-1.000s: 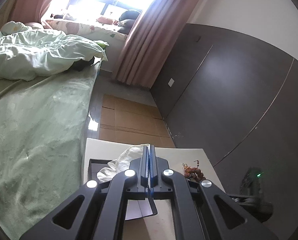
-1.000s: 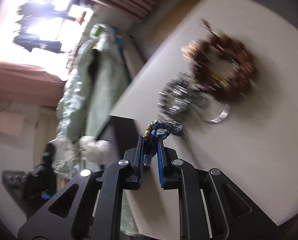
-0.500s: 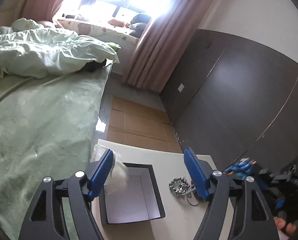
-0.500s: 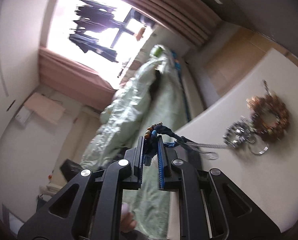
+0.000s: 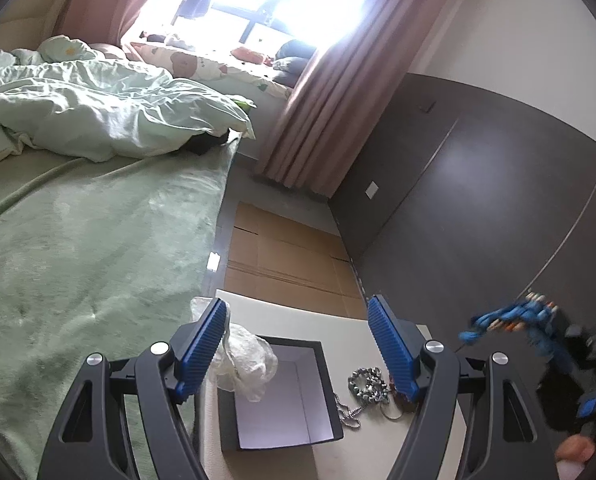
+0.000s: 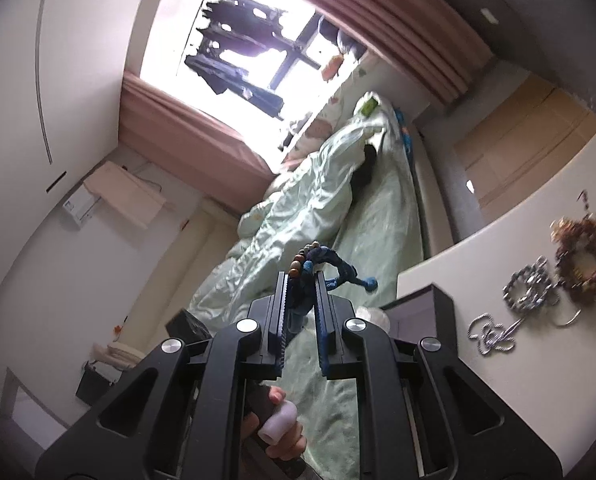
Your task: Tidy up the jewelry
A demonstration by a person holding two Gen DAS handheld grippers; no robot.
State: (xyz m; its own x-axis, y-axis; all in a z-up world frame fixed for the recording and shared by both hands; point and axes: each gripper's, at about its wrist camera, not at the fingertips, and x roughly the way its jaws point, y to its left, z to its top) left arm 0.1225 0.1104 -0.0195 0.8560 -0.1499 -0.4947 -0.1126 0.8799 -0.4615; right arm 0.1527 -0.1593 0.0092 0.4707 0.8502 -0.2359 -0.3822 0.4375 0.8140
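Right gripper (image 6: 302,292) is grasping a blue beaded bracelet (image 6: 318,264) aloft; left gripper (image 5: 298,344), released, is hovering above the box (image 5: 278,392), holding only wrapping (image 5: 246,364), while chain (image 5: 368,384) and brown bracelet (image 6: 586,264) are lying right of it on the tabletop (image 5: 378,448).

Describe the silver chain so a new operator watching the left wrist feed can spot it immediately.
Start at the white tabletop beside the green bed, then find the open black rectangular box on it. Just right of that box lies the silver ball-link metal chain, heaped in a loose pile with a thin tail. Unlike the brown beaded bracelet next to it, it is shiny metal.
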